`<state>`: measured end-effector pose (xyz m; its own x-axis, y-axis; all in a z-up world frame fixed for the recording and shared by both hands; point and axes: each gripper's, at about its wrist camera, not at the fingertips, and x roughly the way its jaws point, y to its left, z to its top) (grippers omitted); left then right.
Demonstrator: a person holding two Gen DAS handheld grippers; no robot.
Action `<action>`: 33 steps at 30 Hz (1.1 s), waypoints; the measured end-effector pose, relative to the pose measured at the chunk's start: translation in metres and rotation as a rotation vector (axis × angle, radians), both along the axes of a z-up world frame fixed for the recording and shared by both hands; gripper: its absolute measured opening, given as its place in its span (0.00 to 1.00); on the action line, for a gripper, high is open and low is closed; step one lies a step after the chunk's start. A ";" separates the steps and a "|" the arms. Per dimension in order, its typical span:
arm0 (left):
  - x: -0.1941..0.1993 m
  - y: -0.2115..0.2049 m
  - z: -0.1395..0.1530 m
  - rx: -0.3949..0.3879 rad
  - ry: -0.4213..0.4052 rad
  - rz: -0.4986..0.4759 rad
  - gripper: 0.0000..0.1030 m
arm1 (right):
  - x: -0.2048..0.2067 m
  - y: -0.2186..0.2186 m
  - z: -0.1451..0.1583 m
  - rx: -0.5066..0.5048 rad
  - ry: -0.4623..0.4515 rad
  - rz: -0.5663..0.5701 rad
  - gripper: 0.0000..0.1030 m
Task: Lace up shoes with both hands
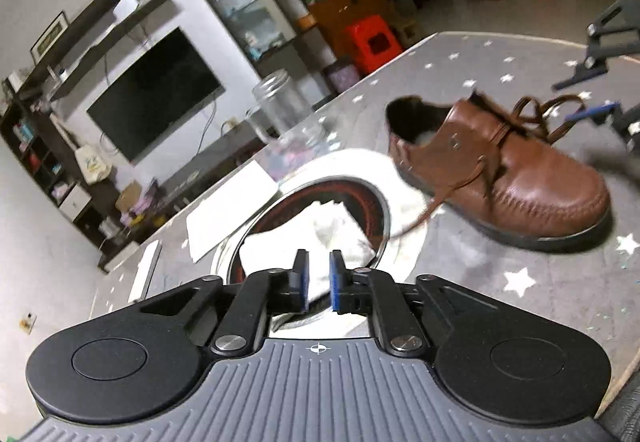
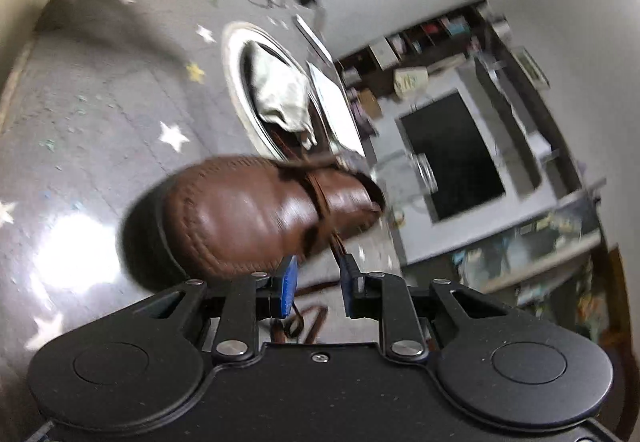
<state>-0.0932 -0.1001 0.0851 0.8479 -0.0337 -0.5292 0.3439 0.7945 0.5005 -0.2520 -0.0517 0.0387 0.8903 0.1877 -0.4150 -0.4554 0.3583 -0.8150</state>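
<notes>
A living room with a dark television (image 1: 154,94) on the wall is seen behind a grey table (image 1: 500,274) printed with white stars. On it a brown leather shoe (image 1: 500,178) is set, ahead and to the right of the left gripper (image 1: 319,276), well apart; its jaws are narrowly parted and nothing is held. The shoe's toe lies just beyond the right gripper (image 2: 318,288), whose jaws are parted around a brown lace (image 2: 338,244) without visibly clamping it. The laces are left loose and untied, one end trailing toward a round metal-rimmed recess (image 1: 384,226) holding a white cloth (image 1: 320,226).
</notes>
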 end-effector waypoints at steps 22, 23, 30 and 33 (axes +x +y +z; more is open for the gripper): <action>0.007 -0.020 -0.008 0.026 0.041 -0.061 0.38 | 0.050 -0.054 -0.010 0.313 0.396 -0.167 0.23; 0.007 -0.021 -0.008 0.025 0.043 -0.067 0.38 | 0.056 -0.058 -0.007 0.340 0.424 -0.171 0.23; 0.008 -0.036 -0.003 0.006 0.040 -0.120 0.45 | 0.087 -0.081 0.006 0.539 0.653 -0.224 0.07; 0.009 -0.045 0.005 -0.036 0.043 -0.151 0.47 | 0.079 -0.079 0.006 0.539 0.656 -0.220 0.02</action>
